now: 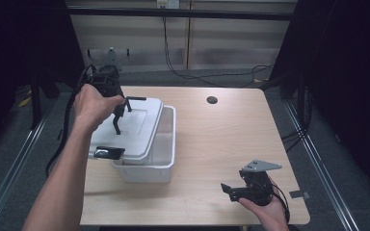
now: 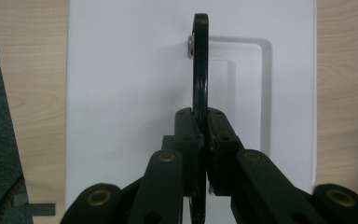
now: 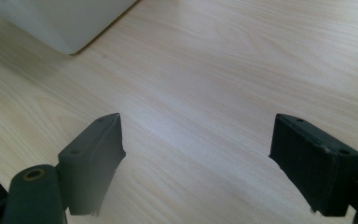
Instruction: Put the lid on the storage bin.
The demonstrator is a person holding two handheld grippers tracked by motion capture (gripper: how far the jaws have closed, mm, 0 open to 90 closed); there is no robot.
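The left hand-held gripper is clamped on the thin black handle at the middle of the flat white plastic lid. The lid sits askew over the white rectangular plastic bin at the left of the light wooden counter, shifted left so the bin's right side lies uncovered. So the grasp is made; by my reading the lid is neither squarely seated nor fully off. The right hand-held gripper, jaws wide and empty, waits at the near right edge.

Lower end of the black handle behind the claw (probably clamped), bin cropped.
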